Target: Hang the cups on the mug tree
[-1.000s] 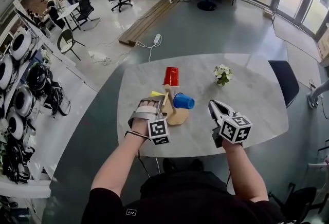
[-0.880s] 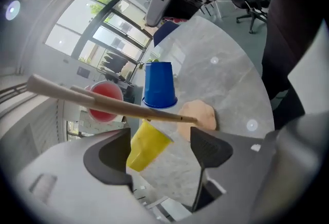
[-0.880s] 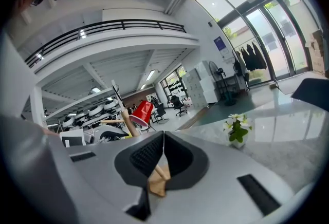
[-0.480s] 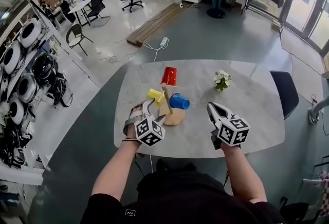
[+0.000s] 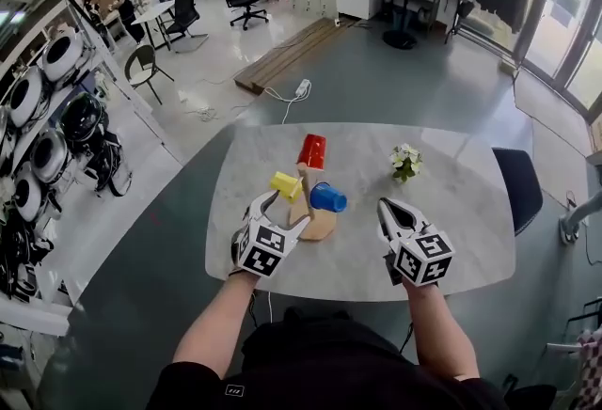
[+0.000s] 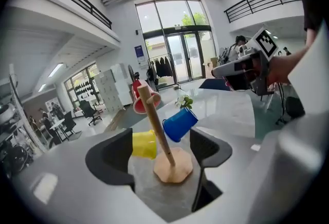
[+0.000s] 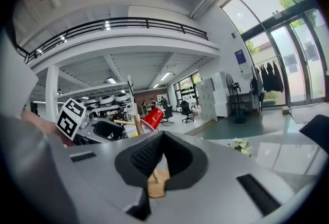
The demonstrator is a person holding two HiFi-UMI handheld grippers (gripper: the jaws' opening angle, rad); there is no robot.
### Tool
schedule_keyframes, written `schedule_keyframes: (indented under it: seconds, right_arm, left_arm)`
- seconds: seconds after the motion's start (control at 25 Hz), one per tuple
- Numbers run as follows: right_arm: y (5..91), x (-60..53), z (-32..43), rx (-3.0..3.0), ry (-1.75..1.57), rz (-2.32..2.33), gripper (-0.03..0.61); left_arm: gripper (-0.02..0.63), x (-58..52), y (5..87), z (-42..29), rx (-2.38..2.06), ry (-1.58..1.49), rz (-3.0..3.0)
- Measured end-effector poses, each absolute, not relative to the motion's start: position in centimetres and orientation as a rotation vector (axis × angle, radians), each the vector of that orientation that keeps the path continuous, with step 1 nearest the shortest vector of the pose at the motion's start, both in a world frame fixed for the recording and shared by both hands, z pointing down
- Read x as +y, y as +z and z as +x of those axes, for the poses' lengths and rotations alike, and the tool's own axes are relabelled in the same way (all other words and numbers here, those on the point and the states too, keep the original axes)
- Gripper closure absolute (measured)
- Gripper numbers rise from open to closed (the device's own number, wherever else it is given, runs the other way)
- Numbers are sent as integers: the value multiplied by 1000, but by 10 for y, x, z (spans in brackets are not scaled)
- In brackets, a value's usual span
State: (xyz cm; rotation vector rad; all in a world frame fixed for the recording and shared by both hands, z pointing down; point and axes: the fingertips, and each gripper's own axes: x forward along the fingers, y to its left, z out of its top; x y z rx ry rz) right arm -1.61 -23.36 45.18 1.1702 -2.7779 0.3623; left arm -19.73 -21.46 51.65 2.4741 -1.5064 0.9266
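Observation:
The wooden mug tree (image 5: pixel 308 203) stands on the grey marble table (image 5: pixel 451 201). Three cups hang on it: a red cup (image 5: pixel 313 151) on the far side near the top, a yellow cup (image 5: pixel 286 184) on the left and a blue cup (image 5: pixel 328 198) on the right. My left gripper (image 5: pixel 275 211) stands open just short of the tree's base, nothing between its jaws. In the left gripper view the yellow cup (image 6: pixel 144 144), blue cup (image 6: pixel 179 124) and red cup (image 6: pixel 141 102) show beyond the jaws. My right gripper (image 5: pixel 388 212) is shut and empty, right of the tree.
A small pot of white flowers (image 5: pixel 405 161) stands at the table's far right. A dark chair (image 5: pixel 525 187) sits at the right edge. Racks of round gear (image 5: pixel 38 145) line the left side of the room, and office chairs and desks stand far behind.
My left gripper has let go of the yellow cup, which now hangs on the tree, and has drawn back toward me. The right gripper has barely moved.

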Motion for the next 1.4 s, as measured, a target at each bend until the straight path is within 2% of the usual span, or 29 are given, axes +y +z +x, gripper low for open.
schedule_keyframes:
  seconds: [0.4, 0.68, 0.96, 1.2, 1.4]
  right_arm:
    - [429, -232, -40, -2793, 369, 1215, 566]
    - [421, -235, -50, -2751, 303, 1228, 568]
    - [409, -242, -53, -2761, 263, 1240, 568]
    - [380, -257, -54, -2816, 194, 1247, 568]
    - [350, -267, -47, -2858, 147, 1290, 568]
  left_arm:
    - [319, -220, 476, -217, -1484, 514, 2514]
    - [396, -227, 471, -231, -1452, 421, 2539]
    - [438, -234, 448, -235, -1447, 353, 2584]
    - [481, -254, 407, -249, -1510, 331, 2623]
    - [544, -268, 371, -260, -1611, 230, 2606]
